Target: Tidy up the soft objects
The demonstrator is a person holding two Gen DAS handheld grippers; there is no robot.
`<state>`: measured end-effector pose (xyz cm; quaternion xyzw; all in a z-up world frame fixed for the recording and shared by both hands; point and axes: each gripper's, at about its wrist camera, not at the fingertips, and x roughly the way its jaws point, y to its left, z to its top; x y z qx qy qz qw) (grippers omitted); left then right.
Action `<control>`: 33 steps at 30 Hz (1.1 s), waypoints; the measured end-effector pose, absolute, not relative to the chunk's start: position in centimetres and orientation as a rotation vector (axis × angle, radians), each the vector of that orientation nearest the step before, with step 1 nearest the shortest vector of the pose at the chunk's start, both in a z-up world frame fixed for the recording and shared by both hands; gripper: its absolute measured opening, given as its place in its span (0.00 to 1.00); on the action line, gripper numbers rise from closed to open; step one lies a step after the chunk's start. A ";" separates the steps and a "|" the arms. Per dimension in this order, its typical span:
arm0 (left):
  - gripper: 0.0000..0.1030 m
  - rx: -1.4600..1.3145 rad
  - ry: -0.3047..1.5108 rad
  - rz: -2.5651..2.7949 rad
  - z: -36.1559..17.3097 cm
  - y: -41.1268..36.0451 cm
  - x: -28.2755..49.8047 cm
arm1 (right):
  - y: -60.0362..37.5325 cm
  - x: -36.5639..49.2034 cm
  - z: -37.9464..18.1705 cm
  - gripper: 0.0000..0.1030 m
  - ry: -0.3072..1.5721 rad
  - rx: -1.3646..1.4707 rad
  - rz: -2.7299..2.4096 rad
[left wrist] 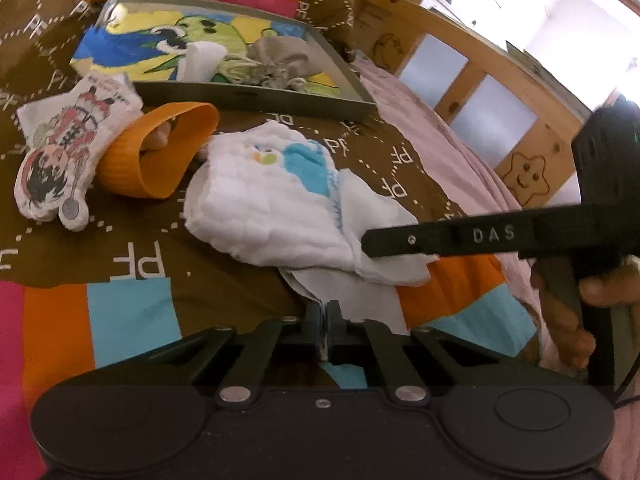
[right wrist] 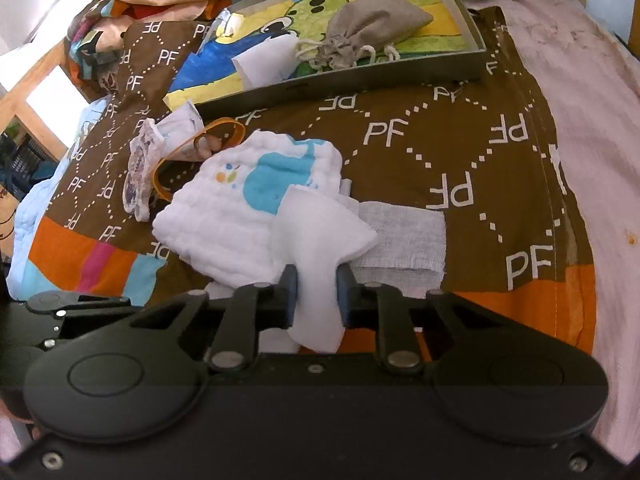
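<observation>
The left gripper (left wrist: 325, 312), low over a patterned bedspread (left wrist: 132, 264), has its jaws pressed together on the near edge of a thin white gauze sheet (left wrist: 344, 292). The right gripper (right wrist: 316, 288), reaching in from the right side of the bed, pinches a flap of the white muslin cloth (right wrist: 248, 216) between its two fingers, the flap bunched and rising between the pads.

The muslin cloth, printed with a blue whale, lies crumpled in the middle of the brown "PF" bedspread, resting partly on the gauze sheet that spreads out flat toward the right gripper's side (right wrist: 404, 232). Just beyond the cloth, an orange band (left wrist: 160, 152) curls in an open loop, touching a cartoon-printed white cloth (left wrist: 64, 152) at the far left.

Behind these, a shallow grey tray (left wrist: 256, 98) with a bright frog drawing on its floor sits between the cloths and the pillows. Inside it lie a grey drawstring pouch (right wrist: 368, 28) and a folded white piece (right wrist: 264, 64), side by side. The tray's near wall stands between the cloths and the tray floor.

A wooden bed rail (left wrist: 472, 76) with a carved smiling star (left wrist: 526, 174) borders the pink sheet (right wrist: 592, 128) along the far side.
</observation>
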<state>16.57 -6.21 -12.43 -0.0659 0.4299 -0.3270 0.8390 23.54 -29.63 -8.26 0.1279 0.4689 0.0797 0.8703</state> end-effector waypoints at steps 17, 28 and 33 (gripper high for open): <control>0.02 -0.153 0.937 -0.670 -13.0 -6.2 16.8 | -30.9 23.7 -8.8 0.29 1.006 0.278 0.072; 0.00 -0.129 0.914 -0.643 -12.5 -6.5 16.1 | -30.9 22.0 -6.5 0.03 0.899 0.267 0.063; 0.00 -0.142 0.890 -0.629 -11.9 -6.3 15.6 | -31.9 21.3 -5.4 0.02 0.834 0.297 0.059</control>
